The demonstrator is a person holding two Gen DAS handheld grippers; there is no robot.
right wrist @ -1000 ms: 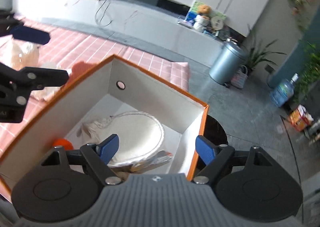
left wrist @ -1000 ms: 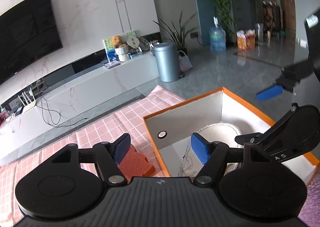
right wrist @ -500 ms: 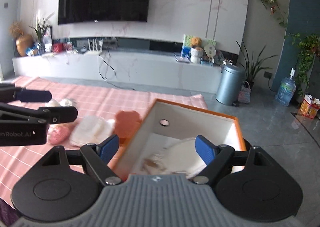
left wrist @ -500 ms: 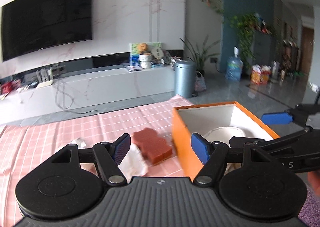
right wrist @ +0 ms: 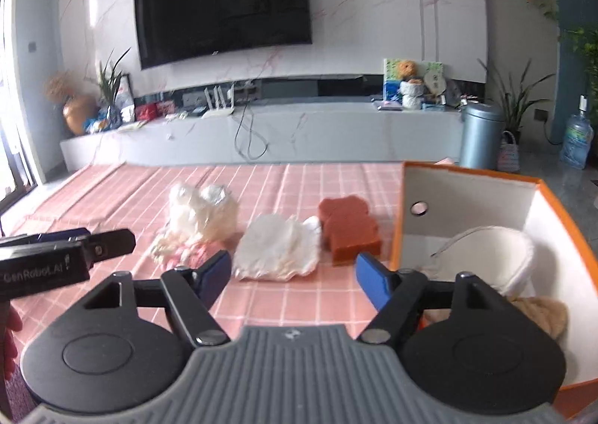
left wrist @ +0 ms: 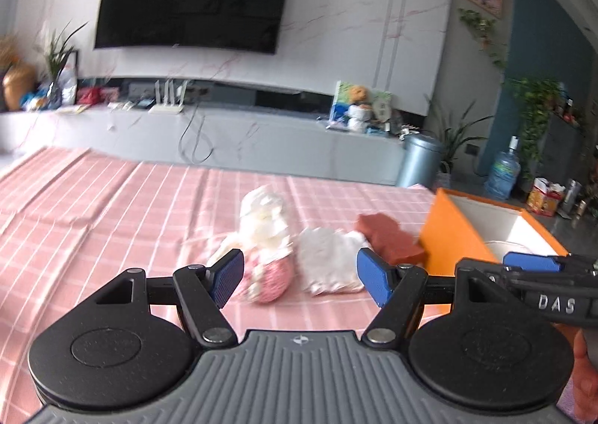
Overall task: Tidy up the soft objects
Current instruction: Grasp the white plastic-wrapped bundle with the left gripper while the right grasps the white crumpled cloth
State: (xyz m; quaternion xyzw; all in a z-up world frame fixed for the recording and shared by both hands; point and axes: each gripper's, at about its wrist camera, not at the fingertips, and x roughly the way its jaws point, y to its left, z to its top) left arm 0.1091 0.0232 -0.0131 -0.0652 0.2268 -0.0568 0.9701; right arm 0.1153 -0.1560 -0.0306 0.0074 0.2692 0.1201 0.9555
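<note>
On the pink checked tablecloth (right wrist: 130, 196) lie a white crumpled cloth (right wrist: 276, 248), a red-brown sponge (right wrist: 349, 233) and a white-and-pink bagged soft bundle (right wrist: 194, 226). The same things show in the left wrist view: cloth (left wrist: 329, 263), sponge (left wrist: 388, 237), bundle (left wrist: 265, 248). An orange box (right wrist: 560, 207) on the right holds a white round item (right wrist: 489, 255) and a tan soft item (right wrist: 542, 312). My left gripper (left wrist: 299, 280) is open and empty, just short of the bundle and cloth. My right gripper (right wrist: 289, 276) is open and empty, near the cloth.
The box's orange wall (left wrist: 452, 233) stands right of the sponge. Beyond the table are a white TV bench (right wrist: 261, 132), a wall TV (right wrist: 224, 1), a grey bin (right wrist: 480, 136) and plants. The left gripper's side (right wrist: 56, 255) shows at the left of the right wrist view.
Both grippers have swung away from over the box and now face the items on the tablecloth. Both jaws stayed open and empty.
</note>
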